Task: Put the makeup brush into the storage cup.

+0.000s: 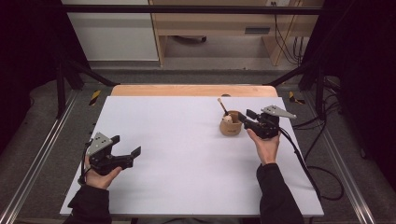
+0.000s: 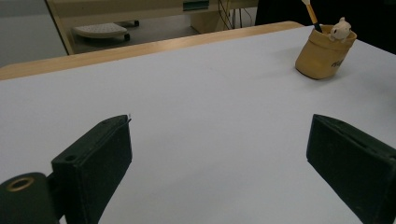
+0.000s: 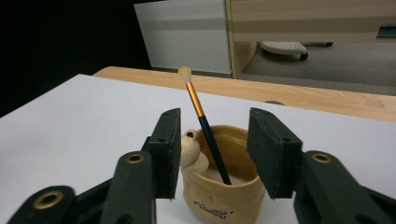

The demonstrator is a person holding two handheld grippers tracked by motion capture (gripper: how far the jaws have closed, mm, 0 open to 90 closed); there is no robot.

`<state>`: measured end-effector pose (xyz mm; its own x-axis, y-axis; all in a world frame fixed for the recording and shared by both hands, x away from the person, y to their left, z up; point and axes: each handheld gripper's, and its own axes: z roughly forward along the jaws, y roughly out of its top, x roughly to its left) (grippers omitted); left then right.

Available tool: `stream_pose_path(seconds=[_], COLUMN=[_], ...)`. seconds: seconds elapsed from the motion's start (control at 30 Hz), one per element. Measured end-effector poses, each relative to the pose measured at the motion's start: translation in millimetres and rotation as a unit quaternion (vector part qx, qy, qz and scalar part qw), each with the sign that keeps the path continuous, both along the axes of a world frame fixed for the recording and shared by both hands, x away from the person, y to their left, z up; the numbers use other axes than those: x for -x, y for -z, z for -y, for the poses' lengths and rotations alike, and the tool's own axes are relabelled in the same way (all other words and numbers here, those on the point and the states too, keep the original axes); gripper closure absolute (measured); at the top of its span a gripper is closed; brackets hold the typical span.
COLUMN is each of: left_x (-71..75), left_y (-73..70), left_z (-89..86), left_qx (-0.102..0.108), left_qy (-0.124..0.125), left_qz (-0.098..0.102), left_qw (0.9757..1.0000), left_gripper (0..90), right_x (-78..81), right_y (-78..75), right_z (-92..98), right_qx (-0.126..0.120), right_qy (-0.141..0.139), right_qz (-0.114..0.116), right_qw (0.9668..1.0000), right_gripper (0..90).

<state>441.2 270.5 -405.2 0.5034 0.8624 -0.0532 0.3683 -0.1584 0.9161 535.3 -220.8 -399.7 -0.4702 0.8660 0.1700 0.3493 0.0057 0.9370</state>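
Note:
A tan pot (image 1: 230, 126) stands on the white table (image 1: 187, 158) at the right. A dark-handled brush (image 1: 222, 106) with a gold ferrule and pale tip leans in it, and a small cream figure (image 3: 192, 149) sits on its rim. My right gripper (image 1: 246, 115) hovers just right of the pot, open. In the right gripper view, its pads (image 3: 170, 140) stand either side of the brush (image 3: 201, 114) without touching it, above the pot (image 3: 224, 196). My left gripper (image 1: 127, 145) rests open at the front left with nothing in it; from there, the pot (image 2: 324, 56) is far off.
A wooden strip (image 1: 187, 90) runs along the table's far edge. A black cable (image 1: 303, 163) trails from the right gripper off the table's right side. Metal frame rails (image 1: 42, 149) flank the table. Bare white surface lies between the two grippers.

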Motion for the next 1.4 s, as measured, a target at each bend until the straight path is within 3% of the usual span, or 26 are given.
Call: stream_pose_path(seconds=[0.23, 0.47, 0.7, 1.17, 1.4], left_x=[0.2, 0.3, 0.7, 1.5, 2.5], left_y=[0.0, 0.2, 0.0, 0.8, 0.6], left_z=[0.4, 0.9, 0.6, 1.4, 2.0], left_qx=[0.0, 0.0, 0.0, -0.002, -0.003], left_qy=[0.0, 0.0, 0.0, 0.001, 0.003], left_qz=[0.001, 0.001, 0.001, 0.001, 0.003], left_qw=[1.0, 1.0, 1.0, 1.0, 1.0], left_gripper=[6.2, 6.2, 6.1, 6.1, 6.0], right_x=[13.3, 28.3, 38.6, 61.8, 73.1], right_y=[-5.6, -11.1, -13.6, -12.7, -11.4], right_z=[-0.4, 0.2, 0.2, -1.3, -0.5], right_qx=[-0.002, 0.012, 0.011, 0.037, 0.039], right_qy=[-0.02, -0.028, -0.041, -0.056, -0.071], right_qz=[0.002, 0.002, 0.008, 0.009, 0.014], right_qw=[0.9998, 0.9995, 0.9991, 0.9977, 0.9967], right_gripper=[38.7, 26.6, 23.1, 8.5, 6.5])
